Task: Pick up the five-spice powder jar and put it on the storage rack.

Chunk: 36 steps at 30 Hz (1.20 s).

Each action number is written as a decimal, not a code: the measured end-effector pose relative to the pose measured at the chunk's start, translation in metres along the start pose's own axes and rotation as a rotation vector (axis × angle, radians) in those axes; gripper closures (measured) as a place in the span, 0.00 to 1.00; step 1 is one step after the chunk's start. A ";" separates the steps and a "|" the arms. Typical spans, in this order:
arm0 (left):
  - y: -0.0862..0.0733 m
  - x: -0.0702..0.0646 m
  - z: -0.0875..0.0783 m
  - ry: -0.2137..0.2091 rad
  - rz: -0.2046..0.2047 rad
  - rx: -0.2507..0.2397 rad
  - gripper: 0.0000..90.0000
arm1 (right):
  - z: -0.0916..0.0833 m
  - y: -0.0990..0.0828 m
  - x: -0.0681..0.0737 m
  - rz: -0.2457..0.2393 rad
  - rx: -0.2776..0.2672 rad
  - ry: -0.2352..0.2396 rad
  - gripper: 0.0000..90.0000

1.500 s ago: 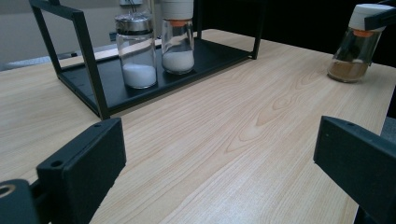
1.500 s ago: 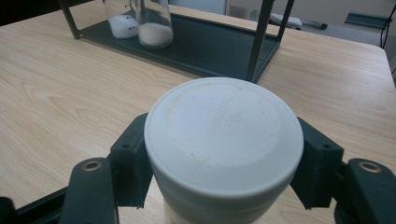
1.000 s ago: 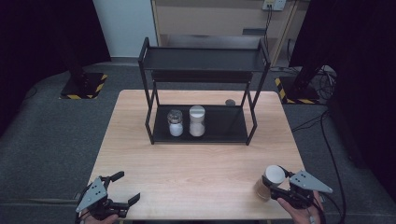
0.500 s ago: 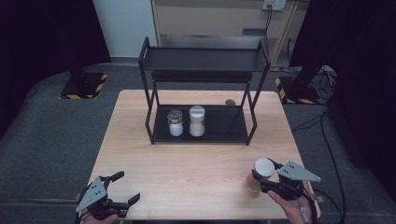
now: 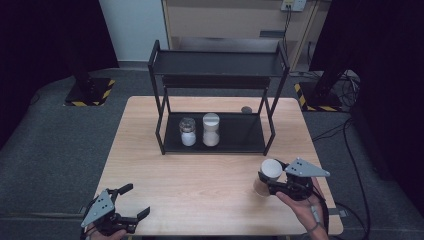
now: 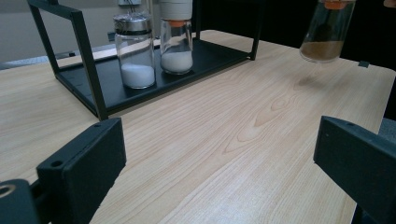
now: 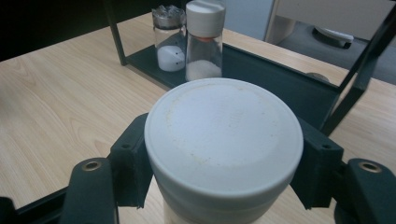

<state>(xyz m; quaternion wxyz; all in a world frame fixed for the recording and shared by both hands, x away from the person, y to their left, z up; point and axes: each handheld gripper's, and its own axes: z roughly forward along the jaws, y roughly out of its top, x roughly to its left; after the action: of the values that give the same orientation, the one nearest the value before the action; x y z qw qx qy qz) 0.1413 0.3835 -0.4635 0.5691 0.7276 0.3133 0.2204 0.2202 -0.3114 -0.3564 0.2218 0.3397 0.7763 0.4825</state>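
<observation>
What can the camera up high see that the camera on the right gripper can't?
The high view alone takes in the whole black rack with its top shelf, the left gripper with jaws apart, and the grey floor. The right gripper view alone gives a close look at the white lid with a jaw pressed on each side. Both show the right gripper clamping the brown-filled jar, the two jars of white powder on the lower shelf, and the wooden table.

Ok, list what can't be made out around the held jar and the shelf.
- Jar contents: right gripper view, white lid covers them.
- Jar cap: left gripper view, cut off by the top edge.
- Small dark thing behind the shelf: high view, too small to identify.
- Right gripper pads: high view, behind the jar.
</observation>
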 end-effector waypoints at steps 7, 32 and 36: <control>0.000 0.000 0.000 0.001 -0.003 -0.002 0.01 | 0.014 0.016 -0.004 -0.008 0.001 0.025 0.38; -0.001 0.000 0.000 0.000 -0.006 -0.004 0.01 | 0.066 0.055 -0.010 -0.002 -0.023 0.001 0.38; -0.001 0.000 0.000 0.000 -0.006 -0.004 0.01 | 0.076 0.060 -0.011 0.002 -0.029 -0.005 0.38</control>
<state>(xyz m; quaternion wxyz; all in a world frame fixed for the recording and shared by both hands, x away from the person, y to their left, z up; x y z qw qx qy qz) 0.1412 0.3840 -0.4640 0.5711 0.7254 0.3154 0.2193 0.2973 -0.2561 -0.3349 0.2281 0.3385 0.7684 0.4929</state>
